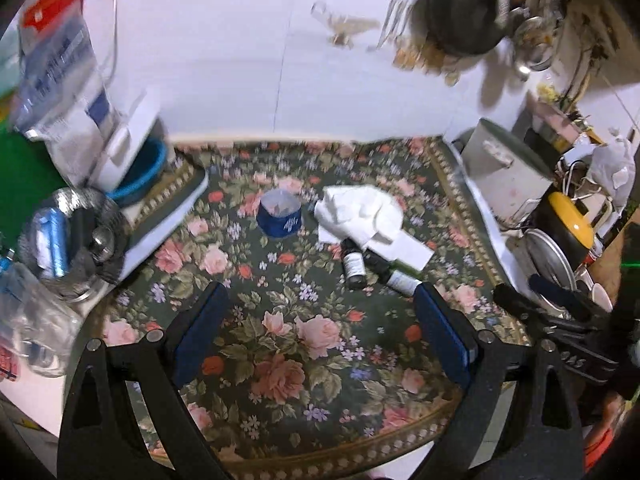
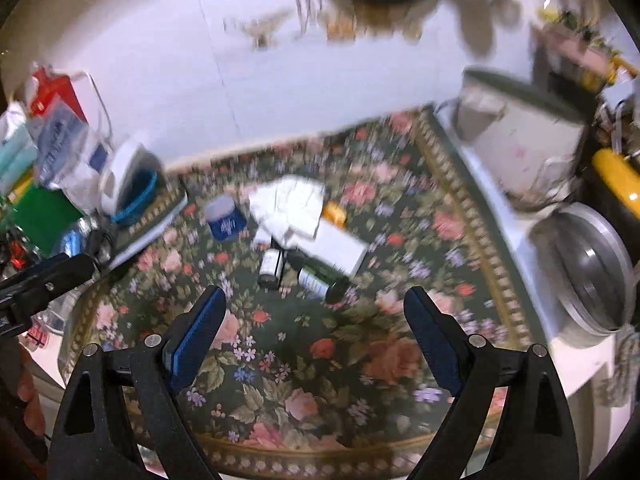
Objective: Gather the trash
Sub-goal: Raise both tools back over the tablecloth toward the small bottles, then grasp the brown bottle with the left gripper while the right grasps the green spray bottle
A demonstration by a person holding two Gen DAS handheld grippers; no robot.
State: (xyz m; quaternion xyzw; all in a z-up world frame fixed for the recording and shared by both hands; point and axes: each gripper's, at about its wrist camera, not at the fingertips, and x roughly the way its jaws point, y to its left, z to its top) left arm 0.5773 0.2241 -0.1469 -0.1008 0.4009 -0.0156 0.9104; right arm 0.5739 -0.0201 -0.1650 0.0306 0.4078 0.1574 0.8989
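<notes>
Left wrist view looks down on a floral mat where the trash sits in a small cluster toward twelve o'clock of the left gripper, whose jaws stand wide with nothing between them. A crumpled white tissue lies at about one o'clock, partly covering a flat white box. Two small dark bottles lie on their sides just below it: the smaller bottle touching the tissue's edge, the green bottle beside it, close to the gripper's right finger. A blue cup stands apart at eleven o'clock.

From the right wrist view, the right gripper is also spread wide and empty, hanging over the mat with the same pile at twelve o'clock; an orange cap peeks out past the tissue there. That picture is blurred, so finer detail is hard to call.

My worry is the bottles: being round and on their sides, a glancing finger would likely roll them off across the mat. The tissue is soft and draped over the box, so a pinch could drag the box along or catch only a corner. Both grippers converging on one tight cluster could also knock into each other.
</notes>
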